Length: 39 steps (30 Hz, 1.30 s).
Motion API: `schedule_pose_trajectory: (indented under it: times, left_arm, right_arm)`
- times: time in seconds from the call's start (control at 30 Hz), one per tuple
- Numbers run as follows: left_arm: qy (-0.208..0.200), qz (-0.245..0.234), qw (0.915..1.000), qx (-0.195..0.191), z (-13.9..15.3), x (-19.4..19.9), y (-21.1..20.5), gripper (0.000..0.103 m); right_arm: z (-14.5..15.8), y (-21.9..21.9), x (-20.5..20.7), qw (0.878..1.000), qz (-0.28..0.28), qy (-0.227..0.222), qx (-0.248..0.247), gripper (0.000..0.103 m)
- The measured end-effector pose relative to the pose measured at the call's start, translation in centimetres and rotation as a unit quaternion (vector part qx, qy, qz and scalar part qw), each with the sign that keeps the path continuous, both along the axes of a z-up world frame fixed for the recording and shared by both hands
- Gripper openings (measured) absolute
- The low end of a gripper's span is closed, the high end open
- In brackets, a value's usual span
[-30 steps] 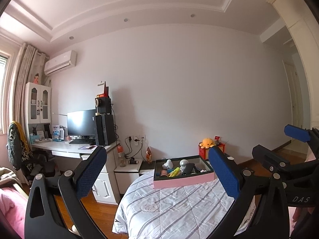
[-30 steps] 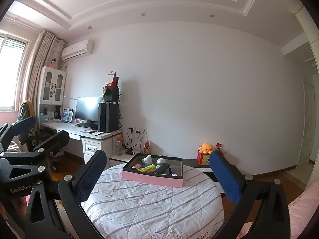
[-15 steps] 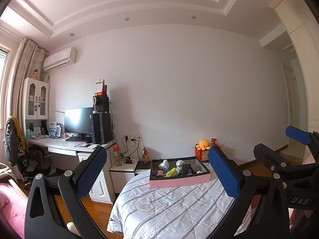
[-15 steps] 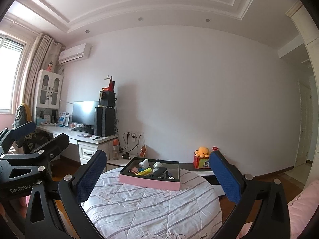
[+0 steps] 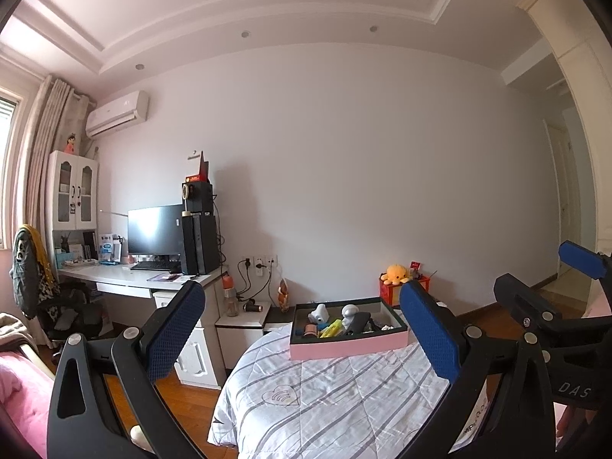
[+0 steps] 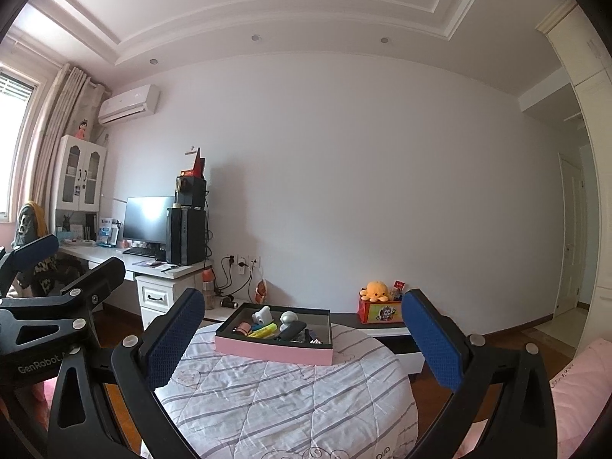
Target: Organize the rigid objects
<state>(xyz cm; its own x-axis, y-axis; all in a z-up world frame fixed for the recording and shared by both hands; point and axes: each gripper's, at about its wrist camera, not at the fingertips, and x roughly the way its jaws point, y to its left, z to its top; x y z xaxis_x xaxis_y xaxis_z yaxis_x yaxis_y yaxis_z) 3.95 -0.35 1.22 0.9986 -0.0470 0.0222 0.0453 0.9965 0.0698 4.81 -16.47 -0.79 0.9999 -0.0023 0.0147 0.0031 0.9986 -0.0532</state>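
Note:
A pink box (image 5: 346, 346) (image 6: 273, 350) with a dark inside sits at the far side of a round table under a striped white quilt (image 5: 325, 394) (image 6: 275, 394). In the box lie several small items: a white camera-like toy (image 5: 318, 313) (image 6: 262, 314), a yellow marker (image 5: 332, 328) (image 6: 264, 331), a grey rounded piece (image 6: 287, 318) and a black flat object (image 5: 357, 323) (image 6: 292, 331). My left gripper (image 5: 302, 329) and right gripper (image 6: 300, 334) are both open, held well short of the box with nothing between the blue pads.
A white desk (image 5: 126, 277) with a monitor (image 5: 155, 231) and black speakers stands at the left. A low white shelf carries an orange plush octopus (image 6: 376, 291) on a red box. A chair draped with clothes (image 5: 30, 264) is far left; pink bedding (image 6: 581, 371) at right.
Both views have tilted up slightly and shifted, so the box and table sit a bit lower and more central. Both grippers stay open and empty.

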Motion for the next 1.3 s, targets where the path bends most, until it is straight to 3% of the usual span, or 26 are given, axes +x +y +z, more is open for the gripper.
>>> schedule_pose_trajectory:
  times: [1.3]
  left_arm:
    - [0.031,0.005,0.9995,0.007,-1.4,2.3,0.7,0.103]
  right_arm:
    - [-1.0,0.5,1.7,1.0,-0.005,0.023,-0.001,0.103]
